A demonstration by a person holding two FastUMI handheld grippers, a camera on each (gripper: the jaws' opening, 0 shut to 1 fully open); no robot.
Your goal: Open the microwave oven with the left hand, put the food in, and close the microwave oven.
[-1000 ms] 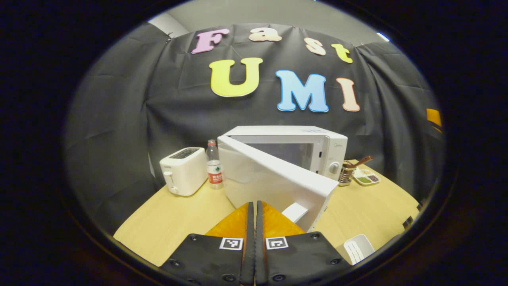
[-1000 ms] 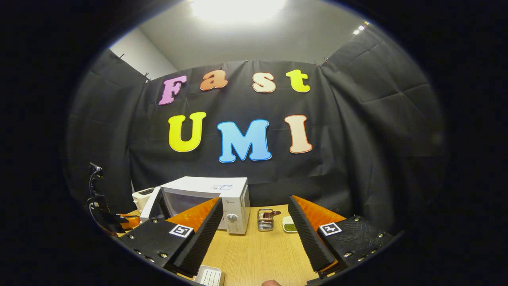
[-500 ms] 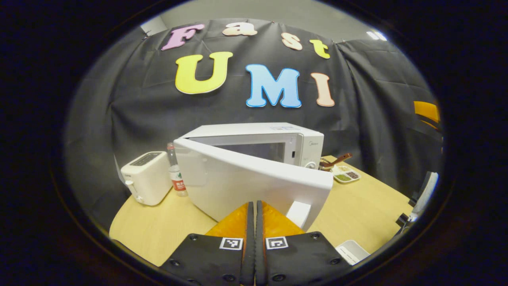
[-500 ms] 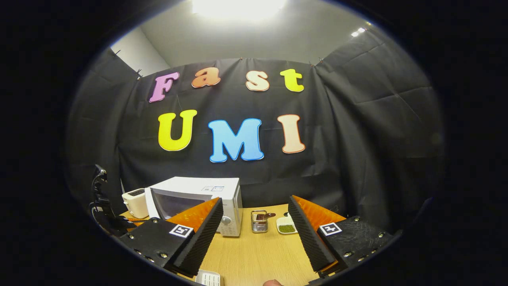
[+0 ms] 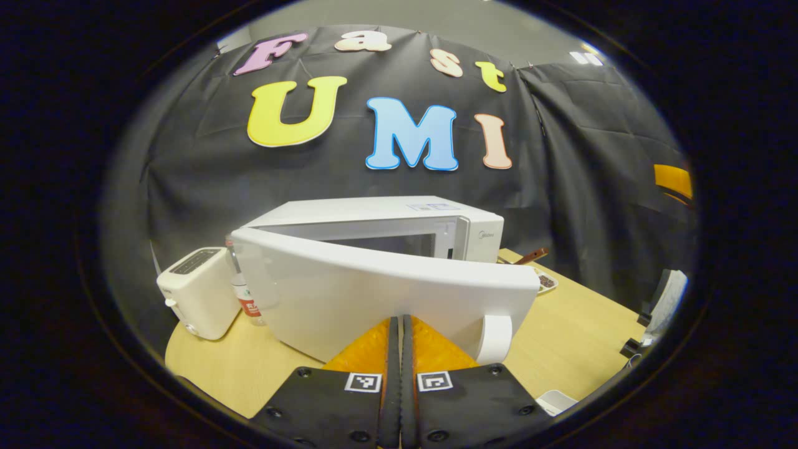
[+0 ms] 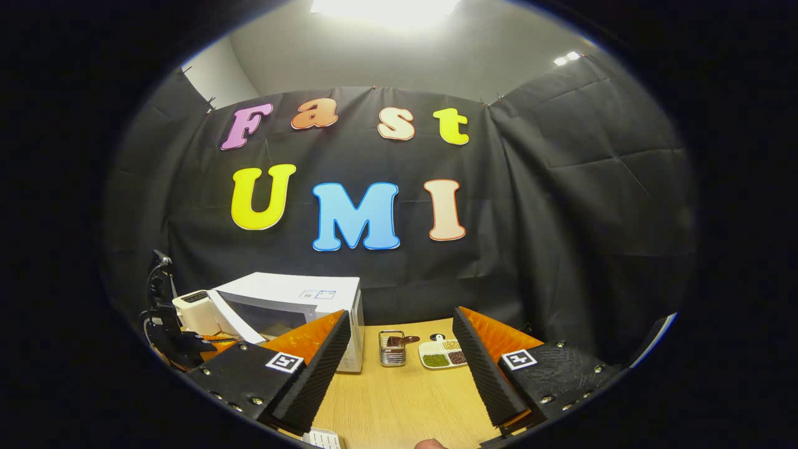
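A: On the pale wooden table, your white box-shaped microwave oven stands near the back wall with its white door swung partly open toward you. White curved door handle sits at the door's free edge.

B: Left gripper?

A: Your orange ribbed fingers are pressed together, nothing between them. Tips sit right at the door's lower edge, just beside the handle; contact cannot be told.

B: Right gripper?

A: Your fingers stand wide apart, empty, above the table, well clear of the microwave. A white divided dish of green and brown food lies on the table between them, farther back, beside a small wire metal rack.

B: Any writing?

A: Grey brand mark on the microwave's control panel, too small to read. Red label on the clear plastic bottle, mostly hidden. White two-slot toaster is left of it.
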